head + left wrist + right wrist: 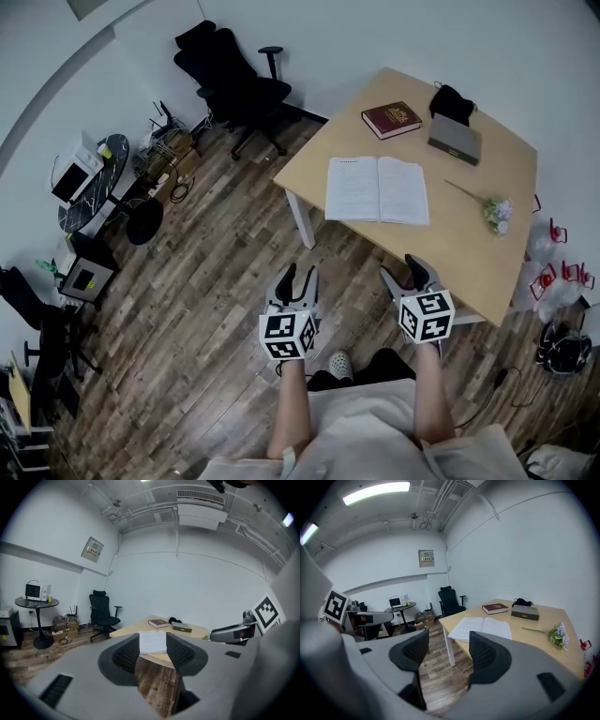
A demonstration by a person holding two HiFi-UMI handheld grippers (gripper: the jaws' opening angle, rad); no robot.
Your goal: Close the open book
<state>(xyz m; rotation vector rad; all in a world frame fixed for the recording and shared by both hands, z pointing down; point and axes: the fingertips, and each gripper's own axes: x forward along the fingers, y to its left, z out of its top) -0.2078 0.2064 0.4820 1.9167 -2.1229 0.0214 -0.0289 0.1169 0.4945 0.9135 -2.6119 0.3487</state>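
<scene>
- So where's the book?
- Open book [377, 190] lies flat on the tabletop [469, 267], pages up, close to the near-left edge, spine running away from me. Spread like that, it needs one half lifted and swung over the spine. Nothing rests on the pages.
- Clutter round it?
- Red book [392, 119] and grey box [455, 139] sit further back, well apart from it, with a black bundle [452, 100] behind the box. Flower sprig [496, 214] is off to the right, near but not touching. I judge none of it blocks a fold either way.
- Jaws?
- Left gripper [297, 278] and right gripper [404, 272]: jaws apart on both, nothing between the pads. Through each gap I see only wood floor [216, 309] and the book far off. Both hang over the floor, short of the table edge, side by side, aimed at the book.
- Why wide?
- My read is that this is the approach. Wide jaws let one side slip under a cover edge while the other steadies the far half.
- Progress?
- None on the book itself. It's untouched and fully open.
- Risk?
- Thin sheets. If I pinch a few pages instead of the whole half, they'll fan or crease. I'd go for the left cover edge, since it lies nearest the table edge and is easiest to get under.
</scene>
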